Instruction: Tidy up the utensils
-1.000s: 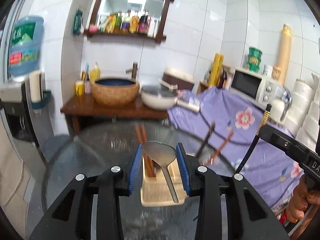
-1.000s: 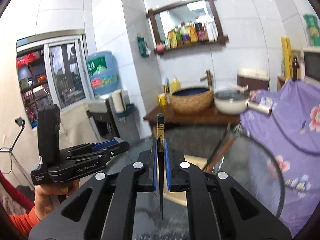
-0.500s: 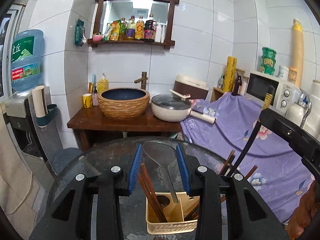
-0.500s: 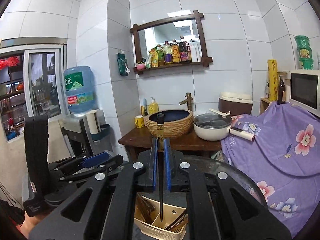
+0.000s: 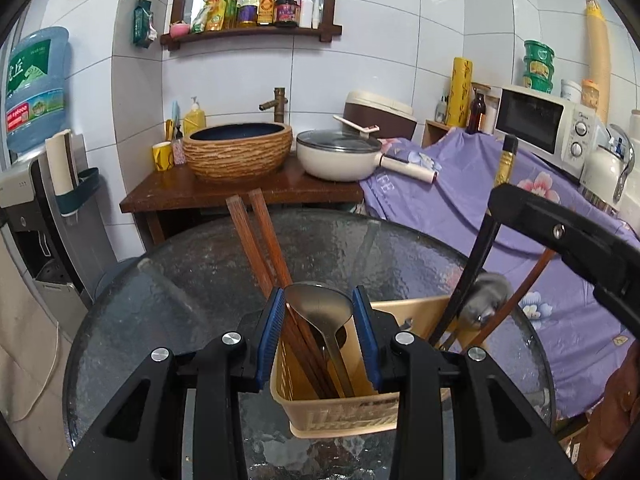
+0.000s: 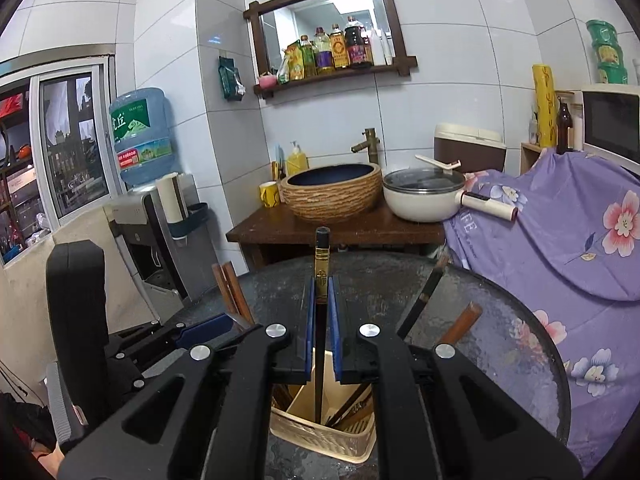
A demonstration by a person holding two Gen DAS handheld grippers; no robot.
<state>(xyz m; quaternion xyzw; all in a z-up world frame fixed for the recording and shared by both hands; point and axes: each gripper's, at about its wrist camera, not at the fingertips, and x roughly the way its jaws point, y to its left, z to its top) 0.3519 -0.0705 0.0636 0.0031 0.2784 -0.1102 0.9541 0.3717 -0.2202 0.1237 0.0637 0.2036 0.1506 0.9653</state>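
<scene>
Mostly done, judging by the holder [image 5: 340, 412] on the glass table [image 5: 168, 320]: brown chopsticks [image 5: 264, 248] are already sitting inside.

Left gripper [image 5: 319, 334] is pinching the metal spoon [image 5: 320, 308] by its bowl, handle hanging down into the holder, bowl up.

Right gripper [image 6: 321, 330] is pressing nearly together on one black chopstick [image 6: 320, 320], standing near vertical, gold-banded end up, tip inside the holder.

Left to do: releasing both.
</scene>
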